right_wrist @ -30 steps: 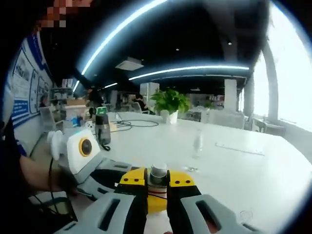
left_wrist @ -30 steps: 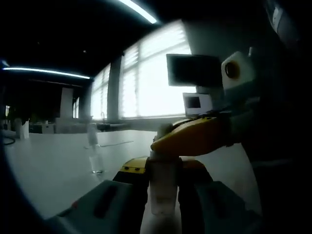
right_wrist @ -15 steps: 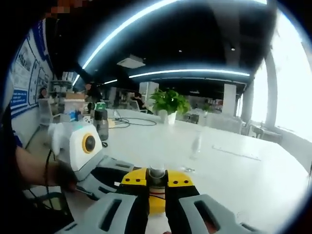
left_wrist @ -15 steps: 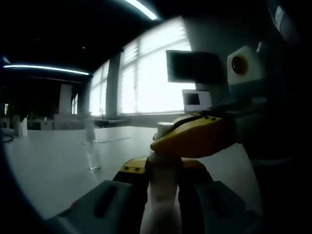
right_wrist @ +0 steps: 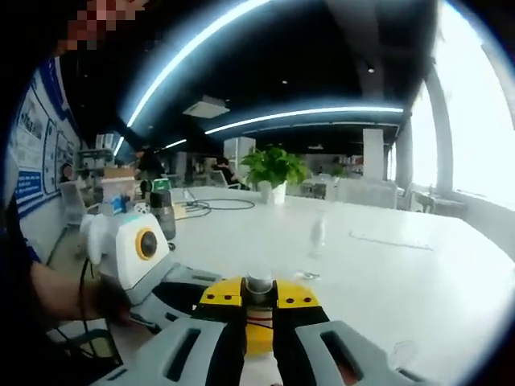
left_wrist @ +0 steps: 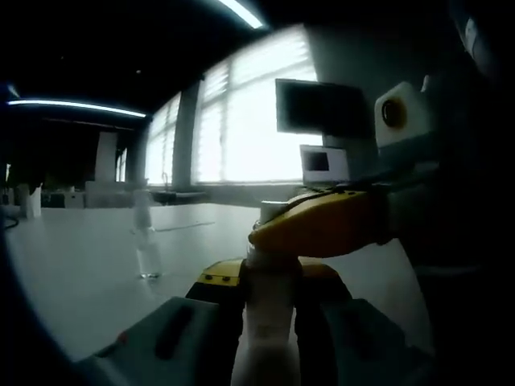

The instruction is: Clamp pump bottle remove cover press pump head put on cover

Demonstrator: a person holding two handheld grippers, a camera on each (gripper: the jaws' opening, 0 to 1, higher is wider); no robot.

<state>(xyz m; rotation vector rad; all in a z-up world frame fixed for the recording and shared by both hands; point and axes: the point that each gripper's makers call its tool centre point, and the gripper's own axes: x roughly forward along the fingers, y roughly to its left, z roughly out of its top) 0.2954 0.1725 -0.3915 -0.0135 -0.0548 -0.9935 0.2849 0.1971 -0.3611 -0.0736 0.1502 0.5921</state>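
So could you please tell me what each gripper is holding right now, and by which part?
The left gripper clamps the translucent white pump bottle by its body; the right gripper grips its pump head.

Both grippers meet at one spot, each clamped.

In the left gripper view, the left gripper [left_wrist: 269, 277] has its yellow-tipped jaws closed on the pump bottle [left_wrist: 268, 322], with the right gripper [left_wrist: 322, 229] crossing just above from the right. In the right gripper view, the right gripper [right_wrist: 259, 293] pinches the pump head [right_wrist: 258, 283], and a hand [right_wrist: 109, 301] grips the left tool.
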